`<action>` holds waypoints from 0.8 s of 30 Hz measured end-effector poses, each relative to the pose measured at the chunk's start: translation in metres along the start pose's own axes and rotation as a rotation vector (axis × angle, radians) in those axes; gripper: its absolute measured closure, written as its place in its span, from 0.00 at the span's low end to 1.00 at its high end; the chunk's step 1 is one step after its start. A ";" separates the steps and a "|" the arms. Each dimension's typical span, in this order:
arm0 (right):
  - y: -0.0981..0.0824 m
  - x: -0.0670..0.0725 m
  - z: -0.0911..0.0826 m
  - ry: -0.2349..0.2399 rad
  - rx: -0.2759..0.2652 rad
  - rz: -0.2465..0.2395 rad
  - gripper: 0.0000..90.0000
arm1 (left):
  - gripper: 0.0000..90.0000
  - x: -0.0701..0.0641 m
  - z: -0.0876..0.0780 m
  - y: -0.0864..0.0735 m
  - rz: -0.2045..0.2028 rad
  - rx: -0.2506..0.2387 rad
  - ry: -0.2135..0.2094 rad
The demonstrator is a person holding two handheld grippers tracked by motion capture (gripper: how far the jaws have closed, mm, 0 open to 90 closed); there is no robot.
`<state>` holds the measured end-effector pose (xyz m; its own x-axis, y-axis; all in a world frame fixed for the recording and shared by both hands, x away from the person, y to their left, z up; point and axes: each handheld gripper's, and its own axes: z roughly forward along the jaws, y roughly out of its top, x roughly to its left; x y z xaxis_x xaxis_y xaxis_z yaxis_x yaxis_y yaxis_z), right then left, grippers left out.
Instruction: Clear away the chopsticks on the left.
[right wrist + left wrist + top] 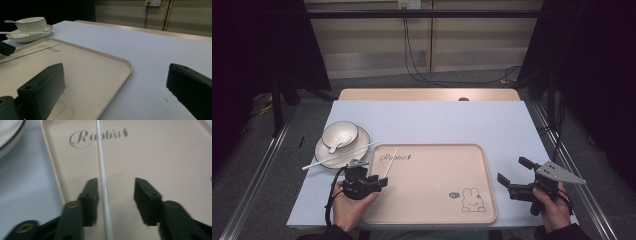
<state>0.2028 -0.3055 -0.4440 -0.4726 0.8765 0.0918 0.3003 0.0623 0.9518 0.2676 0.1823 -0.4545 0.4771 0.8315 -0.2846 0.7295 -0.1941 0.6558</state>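
Chopstick (103, 182) lies between the spread left gripper (115, 192) jaws on the tray (162, 160), so centre it before squeezing.

- Looks like a lab or test setup, not anybody's dining room.
- The table (432, 120) sits on bare grey floor (257, 165) with metal rails (262, 170) running along both sides, like a frame built around it.
- Black curtains (257, 45) hang left and right, closing the spot off.
- Back wall (372, 40) is plain panelling with a power socket (409, 4) up top and black cables (412, 55) drooping down and snaking over the floor.
- Table's got a pale sheet (432, 125) on it, wooden edge poking out at the far side, so more of a staged work surface.
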 end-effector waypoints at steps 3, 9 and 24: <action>0.000 0.000 0.000 0.000 0.000 0.001 0.02 | 0.49 0.002 -0.003 0.001 0.025 -0.035 -0.029; 0.000 0.000 -0.001 -0.001 -0.001 -0.001 0.02 | 0.28 0.008 -0.011 0.003 0.135 -0.107 -0.102; 0.000 0.000 0.000 0.005 0.002 -0.001 0.02 | 0.06 0.025 -0.042 0.003 0.366 -0.188 -0.228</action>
<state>0.2024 -0.3053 -0.4440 -0.4768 0.8742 0.0922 0.3016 0.0642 0.9513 0.2612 0.2246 -0.4298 0.7974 0.5862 -0.1436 0.4018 -0.3381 0.8510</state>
